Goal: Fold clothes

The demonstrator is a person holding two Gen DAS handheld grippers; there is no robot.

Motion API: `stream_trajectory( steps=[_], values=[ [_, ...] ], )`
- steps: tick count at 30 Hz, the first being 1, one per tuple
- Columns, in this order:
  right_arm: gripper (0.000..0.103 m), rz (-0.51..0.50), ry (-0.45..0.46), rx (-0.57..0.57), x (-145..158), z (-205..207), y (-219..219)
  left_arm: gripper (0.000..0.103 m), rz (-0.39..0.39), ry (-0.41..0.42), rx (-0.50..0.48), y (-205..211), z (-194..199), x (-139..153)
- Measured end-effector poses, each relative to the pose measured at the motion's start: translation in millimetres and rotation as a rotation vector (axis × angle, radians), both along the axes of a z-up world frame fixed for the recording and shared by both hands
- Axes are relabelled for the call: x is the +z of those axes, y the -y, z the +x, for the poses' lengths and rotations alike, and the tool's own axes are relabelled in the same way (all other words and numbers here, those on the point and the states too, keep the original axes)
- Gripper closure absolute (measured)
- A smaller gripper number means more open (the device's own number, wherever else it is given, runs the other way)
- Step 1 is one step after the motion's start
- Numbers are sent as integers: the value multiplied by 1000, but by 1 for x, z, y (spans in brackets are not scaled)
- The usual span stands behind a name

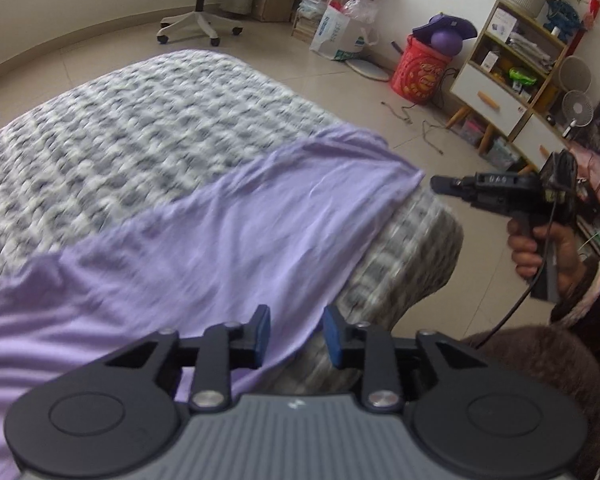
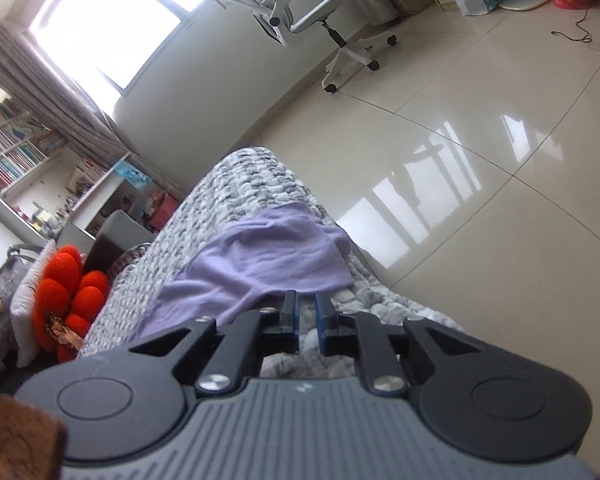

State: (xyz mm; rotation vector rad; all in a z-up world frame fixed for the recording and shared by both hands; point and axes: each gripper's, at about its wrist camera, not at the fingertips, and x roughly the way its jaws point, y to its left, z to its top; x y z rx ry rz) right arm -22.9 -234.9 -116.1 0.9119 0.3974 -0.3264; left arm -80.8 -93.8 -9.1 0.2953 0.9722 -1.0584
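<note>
Black two-finger left gripper with blue pads fills the bottom of the left wrist view, its jaws standing apart with nothing pinched between them; the edge of the lilac cloth runs under the gap, and the pads do not press on it. That lilac, thin knit garment lies spread flat across a grey-and-white textured knit blanket that covers a bed or couch, and its far corner reaches the blanket's rounded edge, where it hangs slightly over. Beyond that corner the black right gripper is seen from the side, held in a hand with a dark fuzzy sleeve, just beside the garment's corner and clear of it.

From the right wrist view the right gripper has its blue pads a narrow gap apart, with no cloth between them; the lilac garment lies just ahead of the tips on the blanket. Pale glossy floor tiles stretch to the right, with a white swivel office chair near the wall. An orange-red flower-shaped cushion sits at the left of the blanket
</note>
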Motion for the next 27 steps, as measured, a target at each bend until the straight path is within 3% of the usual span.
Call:
stream_trajectory(
  steps=[3, 5, 6, 14, 20, 27],
  values=[
    [87, 42, 30, -5, -6, 0, 5, 66, 2, 12, -40, 33, 9, 7],
    [68, 63, 48, -24, -15, -6, 9, 60, 8, 32, -68, 60, 16, 9],
    [64, 72, 58, -36, -18, -8, 11, 57, 10, 44, -79, 74, 20, 10],
    [64, 141, 129, -106, -41, -20, 26, 57, -13, 44, -152, 180, 52, 1],
    [64, 112, 172, -100, -41, -20, 27, 58, 33, 17, -249, 243, 61, -22],
    [64, 52, 189, -62, -42, -15, 19, 62, 83, -69, -328, 284, 67, -47]
  ],
)
